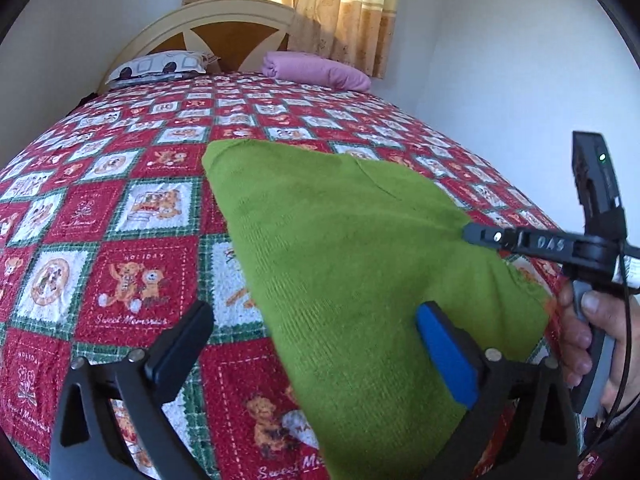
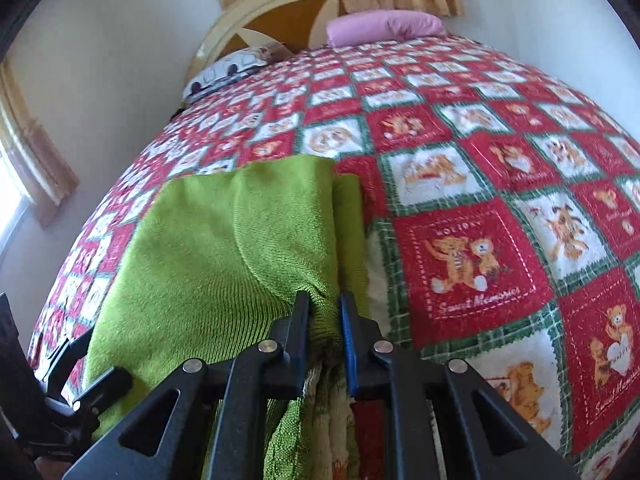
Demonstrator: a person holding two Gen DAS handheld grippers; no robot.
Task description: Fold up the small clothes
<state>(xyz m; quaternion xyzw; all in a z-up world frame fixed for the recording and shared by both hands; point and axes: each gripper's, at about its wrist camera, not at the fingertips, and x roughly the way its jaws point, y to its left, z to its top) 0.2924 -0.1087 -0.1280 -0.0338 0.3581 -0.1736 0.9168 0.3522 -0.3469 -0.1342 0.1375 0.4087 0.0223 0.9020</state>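
Observation:
A green knitted garment (image 1: 340, 240) lies flat on the red, white and green teddy-bear quilt (image 1: 120, 208). My left gripper (image 1: 312, 340) stands wide open over its near part, the blue-padded finger (image 1: 444, 356) above the knit and the other finger (image 1: 180, 344) over bare quilt. In the right wrist view my right gripper (image 2: 325, 312) is shut on a bunched fold at the near edge of the garment (image 2: 200, 248). That same right gripper (image 1: 470, 236), held by a hand (image 1: 588, 340), shows at the garment's right edge. The left gripper (image 2: 92, 364) appears at the lower left.
A folded pink blanket (image 1: 316, 70) and a patterned pillow (image 1: 160, 66) lie at the head of the bed below the round headboard (image 1: 224, 20). Yellow curtains (image 1: 344, 12) hang behind. White walls flank the bed; a window (image 2: 16, 184) is on one side.

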